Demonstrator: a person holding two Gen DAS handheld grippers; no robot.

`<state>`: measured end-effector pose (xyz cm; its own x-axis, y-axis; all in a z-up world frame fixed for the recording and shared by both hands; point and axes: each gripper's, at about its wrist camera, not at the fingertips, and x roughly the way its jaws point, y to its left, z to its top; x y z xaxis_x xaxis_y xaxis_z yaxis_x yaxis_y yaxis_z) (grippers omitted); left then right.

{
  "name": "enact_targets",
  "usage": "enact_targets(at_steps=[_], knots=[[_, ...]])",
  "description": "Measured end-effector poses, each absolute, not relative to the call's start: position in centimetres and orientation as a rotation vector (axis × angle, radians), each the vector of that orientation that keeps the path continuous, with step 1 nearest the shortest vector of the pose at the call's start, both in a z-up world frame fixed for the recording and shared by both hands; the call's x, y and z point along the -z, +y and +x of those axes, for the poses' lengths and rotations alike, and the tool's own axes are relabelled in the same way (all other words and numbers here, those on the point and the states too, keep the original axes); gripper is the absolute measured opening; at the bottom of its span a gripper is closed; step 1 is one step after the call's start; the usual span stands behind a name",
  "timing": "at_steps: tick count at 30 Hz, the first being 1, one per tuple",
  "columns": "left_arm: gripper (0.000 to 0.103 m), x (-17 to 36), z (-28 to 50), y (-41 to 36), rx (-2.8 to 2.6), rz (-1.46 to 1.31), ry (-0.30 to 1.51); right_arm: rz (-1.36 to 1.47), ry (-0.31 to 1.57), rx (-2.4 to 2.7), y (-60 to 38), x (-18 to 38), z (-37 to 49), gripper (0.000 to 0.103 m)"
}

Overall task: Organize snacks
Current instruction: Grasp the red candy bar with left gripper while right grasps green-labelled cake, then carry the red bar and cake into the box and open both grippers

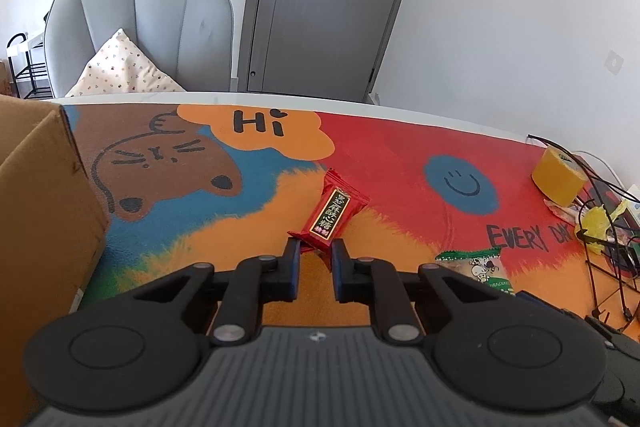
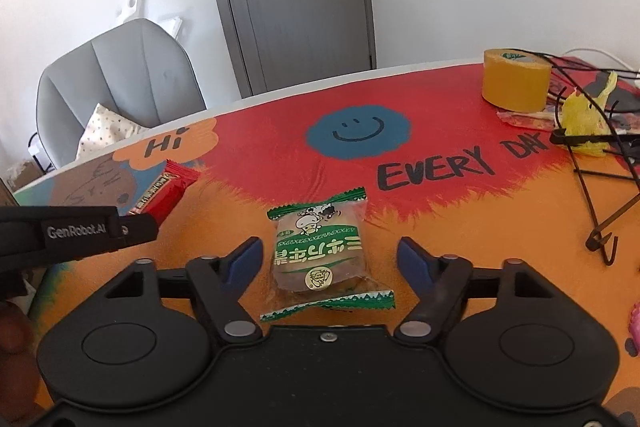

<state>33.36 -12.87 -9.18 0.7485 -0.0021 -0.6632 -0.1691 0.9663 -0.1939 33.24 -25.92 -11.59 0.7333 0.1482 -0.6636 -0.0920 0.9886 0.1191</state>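
Two snacks are being picked up at once: nearest, the right gripper (image 2: 329, 259) straddles the green-wrapped snack (image 2: 320, 259) on the counter (image 2: 460, 227), pads not yet touching it. Beyond, the left gripper (image 1: 316, 251) is clamped on the red candy's (image 1: 329, 213) near end. Next comes squeezing, then carrying both left of the green snack to the cardboard box (image 1: 44, 187).

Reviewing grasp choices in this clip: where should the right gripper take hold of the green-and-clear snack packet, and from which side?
Grip the green snack packet across its plump middle, coming down from the near end. It lies flat on the mat, lengthwise between the right gripper's open fingers, so the long side edges face the pads; the crimped ends are thin and would probably slip.
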Motion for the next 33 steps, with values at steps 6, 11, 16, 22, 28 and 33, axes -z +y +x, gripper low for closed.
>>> enact_targets(at_steps=[6,11,16,22,28,33], knots=[[0.015,8.3,31.4,-12.3,-0.079,-0.264,0.705,0.102,0.724,-0.150,-26.0,10.8,32.0,0.049],[0.015,7.1,29.8,-11.7,-0.070,-0.278,0.685,0.125,0.708,-0.143,-25.9,9.8,30.6,0.049],[0.015,5.6,28.2,-11.3,-0.070,-0.279,0.649,0.134,0.684,-0.145,-25.4,8.3,29.3,0.049],[0.015,3.9,25.9,-10.2,-0.067,-0.284,0.616,0.154,0.646,-0.140,-25.0,6.3,27.4,0.049],[0.015,2.3,24.0,-9.2,-0.065,-0.287,0.585,0.163,0.610,-0.143,-24.4,4.8,25.8,0.049],[0.015,1.5,22.7,-8.4,-0.074,-0.291,0.569,0.169,0.587,-0.155,-23.9,3.9,24.8,0.049]])
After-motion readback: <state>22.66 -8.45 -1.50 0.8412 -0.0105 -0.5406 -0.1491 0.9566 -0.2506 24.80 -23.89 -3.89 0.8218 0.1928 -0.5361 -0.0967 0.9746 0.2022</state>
